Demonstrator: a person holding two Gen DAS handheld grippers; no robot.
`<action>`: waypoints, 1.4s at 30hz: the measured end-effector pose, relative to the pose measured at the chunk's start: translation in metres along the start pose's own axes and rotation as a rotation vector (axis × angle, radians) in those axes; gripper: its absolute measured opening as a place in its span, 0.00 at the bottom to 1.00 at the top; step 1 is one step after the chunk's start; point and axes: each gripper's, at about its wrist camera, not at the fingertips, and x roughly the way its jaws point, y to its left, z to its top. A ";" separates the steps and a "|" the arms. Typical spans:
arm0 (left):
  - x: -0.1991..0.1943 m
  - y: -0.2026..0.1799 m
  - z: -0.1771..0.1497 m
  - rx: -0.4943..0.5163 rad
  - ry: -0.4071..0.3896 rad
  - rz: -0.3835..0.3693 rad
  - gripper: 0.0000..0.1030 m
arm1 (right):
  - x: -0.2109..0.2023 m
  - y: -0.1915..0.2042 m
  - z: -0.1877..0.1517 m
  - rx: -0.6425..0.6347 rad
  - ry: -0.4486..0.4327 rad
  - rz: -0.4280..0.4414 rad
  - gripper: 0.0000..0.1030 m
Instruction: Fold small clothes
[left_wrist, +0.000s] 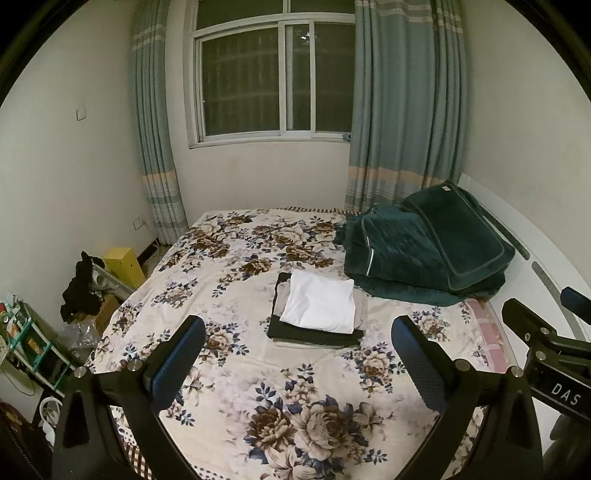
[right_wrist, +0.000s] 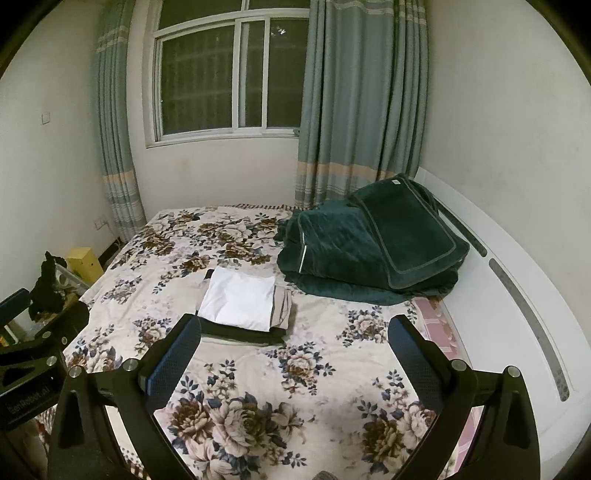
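Note:
A small stack of folded clothes lies on the floral bed sheet: a white piece on top, a beige striped one under it, a black one at the bottom. It also shows in the right wrist view, white piece on black. My left gripper is open and empty, held above the bed just short of the stack. My right gripper is open and empty, to the right of the stack's near edge. The right gripper's body shows at the left wrist view's right edge.
A folded dark green blanket sits at the bed's far right against the white headboard. Left of the bed are a yellow box, black clothing and a cluttered shelf. Window and curtains stand behind.

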 end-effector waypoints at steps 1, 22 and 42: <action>0.000 0.000 0.000 0.001 0.000 -0.001 1.00 | 0.000 0.000 0.000 -0.002 0.000 -0.001 1.00; 0.000 0.006 0.007 0.003 -0.004 -0.006 1.00 | 0.001 0.002 0.001 -0.003 0.000 0.002 1.00; -0.001 0.007 0.011 0.002 -0.009 -0.009 1.00 | 0.009 0.003 0.010 -0.007 -0.007 0.014 1.00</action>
